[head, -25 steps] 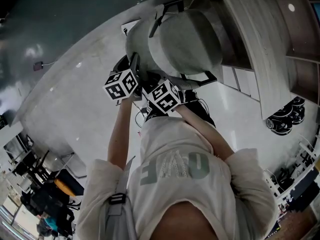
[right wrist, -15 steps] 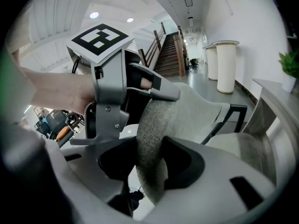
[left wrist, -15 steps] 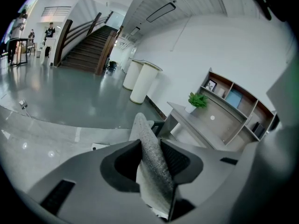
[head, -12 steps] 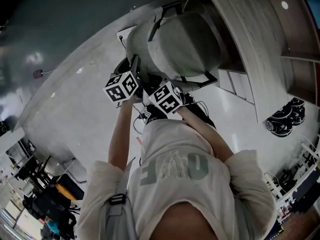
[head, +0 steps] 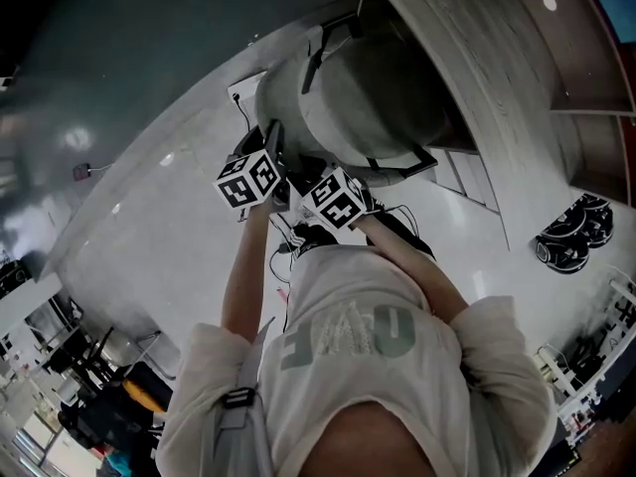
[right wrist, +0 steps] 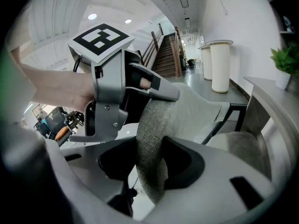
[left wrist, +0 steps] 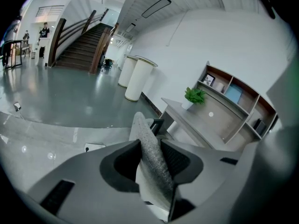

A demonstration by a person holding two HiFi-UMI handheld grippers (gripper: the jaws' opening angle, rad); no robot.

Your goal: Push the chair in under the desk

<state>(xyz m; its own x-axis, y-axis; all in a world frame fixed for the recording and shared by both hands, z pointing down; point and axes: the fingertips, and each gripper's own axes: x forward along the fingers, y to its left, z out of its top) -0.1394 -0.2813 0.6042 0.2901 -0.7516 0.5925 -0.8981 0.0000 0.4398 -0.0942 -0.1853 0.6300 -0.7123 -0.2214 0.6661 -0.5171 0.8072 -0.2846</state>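
The pale, glossy floor [head: 149,237] fills most of the head view. At its upper right stands the desk [head: 467,78], a grey wood-grain top with open shelves rising from its back. A small potted plant [left wrist: 194,96] sits on it.

The grey fabric office chair [head: 358,97] stands right at the desk's front edge. Its seat points toward the desk and reaches partly beneath the top, while its backrest is turned toward the person. The top rim of the backrest runs crosswise in front of the person, and the two grippers sit side by side on it.

The left gripper [left wrist: 152,160] has its jaws partly spread, and its dark pads [left wrist: 124,160] pinch the thin fabric rim of the backrest from both sides. The rim rises upright between them, seen edge-on.

The right gripper [right wrist: 152,164] stands just beside the left one. Its jaws are about as far apart, and its pads [right wrist: 180,164] clamp a thicker, curved part of the same rim. From there the backrest sweeps away toward the seat and a black armrest bracket [right wrist: 238,111]. The left gripper shows at the left of this view, with its marker cube [right wrist: 100,38] on top.

A white socket plate [left wrist: 96,147] lies on the floor beyond the chair. Two white cylindrical columns [left wrist: 140,78] and a staircase [left wrist: 79,50] stand farther off.
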